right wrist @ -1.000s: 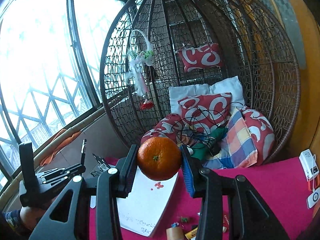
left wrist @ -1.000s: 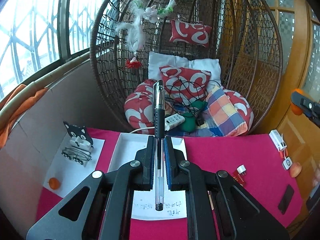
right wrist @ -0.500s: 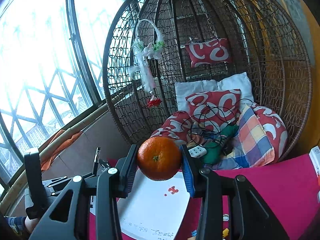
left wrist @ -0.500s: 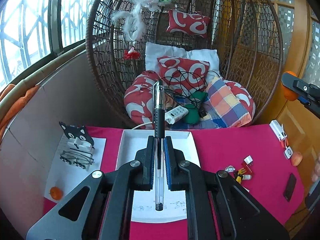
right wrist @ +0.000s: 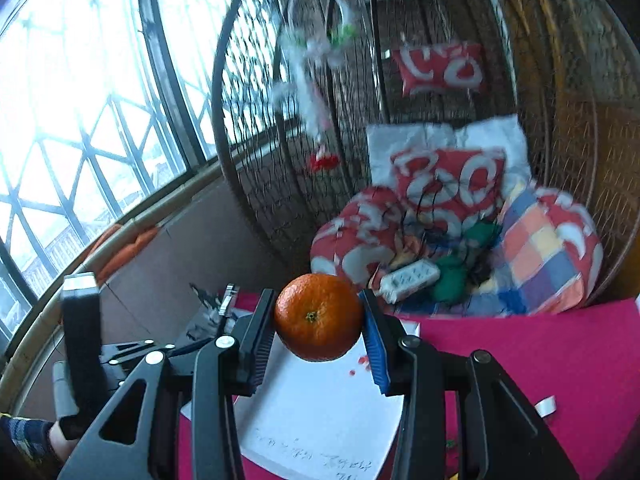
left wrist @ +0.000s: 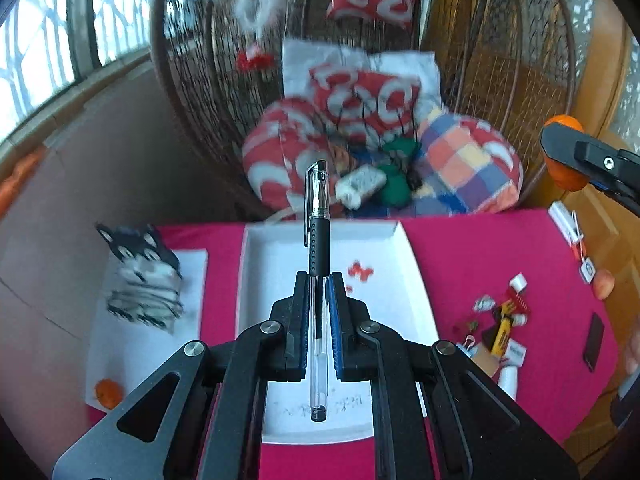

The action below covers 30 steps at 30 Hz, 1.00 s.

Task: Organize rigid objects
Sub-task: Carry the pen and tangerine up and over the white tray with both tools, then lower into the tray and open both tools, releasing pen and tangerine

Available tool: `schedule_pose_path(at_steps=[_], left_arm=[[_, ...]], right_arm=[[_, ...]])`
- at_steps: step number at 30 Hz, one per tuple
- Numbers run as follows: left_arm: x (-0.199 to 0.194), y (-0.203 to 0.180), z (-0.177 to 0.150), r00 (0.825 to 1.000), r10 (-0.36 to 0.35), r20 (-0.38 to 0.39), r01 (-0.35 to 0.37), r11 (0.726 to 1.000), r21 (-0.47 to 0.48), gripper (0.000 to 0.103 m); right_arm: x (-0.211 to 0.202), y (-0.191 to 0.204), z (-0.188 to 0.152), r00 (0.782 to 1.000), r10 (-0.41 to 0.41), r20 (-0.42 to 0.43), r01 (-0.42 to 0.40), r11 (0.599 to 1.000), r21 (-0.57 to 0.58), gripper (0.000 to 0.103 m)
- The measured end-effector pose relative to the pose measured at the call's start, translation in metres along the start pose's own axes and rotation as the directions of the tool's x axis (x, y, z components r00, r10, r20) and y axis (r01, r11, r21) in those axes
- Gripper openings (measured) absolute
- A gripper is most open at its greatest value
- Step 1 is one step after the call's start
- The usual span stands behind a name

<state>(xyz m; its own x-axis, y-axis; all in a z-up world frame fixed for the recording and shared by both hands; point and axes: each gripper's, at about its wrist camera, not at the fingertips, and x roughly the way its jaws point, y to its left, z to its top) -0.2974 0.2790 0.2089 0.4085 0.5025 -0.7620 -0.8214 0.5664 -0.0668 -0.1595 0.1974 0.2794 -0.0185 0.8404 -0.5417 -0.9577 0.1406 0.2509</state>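
My left gripper (left wrist: pixel 319 280) is shut on a clear pen with a black grip (left wrist: pixel 318 248), which stands upright between the pads above the white tray (left wrist: pixel 404 248) on the pink cloth. My right gripper (right wrist: pixel 318 304) is shut on an orange (right wrist: pixel 319 322), held above the near corner of the same white tray (right wrist: pixel 320 408). In the left wrist view the right gripper (left wrist: pixel 560 156) shows at the right edge with the orange (left wrist: pixel 566 176) in it. The left gripper (right wrist: pixel 120 354) appears at the lower left of the right wrist view, its tips hidden behind my right gripper's fingers.
A cat-shaped stand (left wrist: pixel 140 272) sits on white paper left of the tray, with a small orange (left wrist: pixel 108 394) near its front corner. Several small items (left wrist: pixel 496 324) and a dark phone (left wrist: pixel 594 342) lie right of the tray. A wicker hanging chair (left wrist: pixel 360 120) with cushions stands behind the table.
Both grippers have moved forward and down toward the table. The tray and table items look larger and lower in view. Each gripper keeps its object.
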Motion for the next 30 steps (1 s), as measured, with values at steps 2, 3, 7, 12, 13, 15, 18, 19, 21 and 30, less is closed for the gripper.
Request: schedule_pose_path(at_steps=[2, 3, 7, 12, 13, 15, 18, 19, 21, 30], left_arm=[[0.021, 0.003, -0.004, 0.999, -0.012, -0.052, 0.011, 1.000, -0.020, 0.008], [0.032, 0.005, -0.006, 0.997, -0.021, -0.080, 0.019, 0.999, -0.031, 0.008], [0.079, 0.009, -0.022, 0.986, -0.006, -0.168, 0.002, 1.000, -0.022, 0.008], [0.122, 0.027, -0.036, 0.962, -0.032, -0.271, -0.001, 0.992, -0.122, 0.008], [0.128, 0.029, -0.037, 0.958, -0.033, -0.285, -0.004, 0.992, -0.129, 0.008], [0.140, 0.029, -0.040, 0.947, -0.017, -0.322, -0.020, 0.993, -0.113, 0.008], [0.150, 0.025, -0.045, 0.936, -0.002, -0.351, -0.026, 0.997, -0.076, 0.008], [0.151, 0.024, -0.046, 0.935, -0.009, -0.354, -0.020, 0.997, -0.077, 0.008], [0.152, 0.024, -0.047, 0.937, -0.021, -0.348, -0.008, 0.997, -0.083, 0.008], [0.140, 0.040, -0.048, 0.952, 0.062, -0.299, -0.099, 0.989, -0.113, 0.069]], right_arm=[[0.020, -0.004, -0.006, 0.998, 0.003, -0.056, -0.002, 1.000, 0.021, 0.041], [0.026, -0.005, -0.009, 0.997, 0.001, -0.074, 0.000, 1.000, 0.025, 0.041], [0.073, -0.015, -0.043, 0.976, -0.030, -0.214, 0.036, 0.999, 0.026, 0.041], [0.124, -0.030, -0.088, 0.918, -0.034, -0.394, 0.069, 0.995, 0.075, 0.041], [0.131, -0.031, -0.093, 0.909, -0.034, -0.416, 0.071, 0.995, 0.074, 0.041], [0.146, -0.032, -0.102, 0.891, -0.047, -0.452, 0.083, 0.995, 0.059, 0.041], [0.164, -0.035, -0.110, 0.866, -0.058, -0.496, 0.097, 0.994, 0.053, 0.041], [0.168, -0.035, -0.112, 0.859, -0.065, -0.508, 0.101, 0.994, 0.044, 0.041], [0.174, -0.035, -0.116, 0.853, -0.067, -0.518, 0.106, 0.993, 0.047, 0.041], [0.182, -0.024, -0.127, 0.849, -0.107, -0.517, 0.117, 0.993, -0.013, 0.081]])
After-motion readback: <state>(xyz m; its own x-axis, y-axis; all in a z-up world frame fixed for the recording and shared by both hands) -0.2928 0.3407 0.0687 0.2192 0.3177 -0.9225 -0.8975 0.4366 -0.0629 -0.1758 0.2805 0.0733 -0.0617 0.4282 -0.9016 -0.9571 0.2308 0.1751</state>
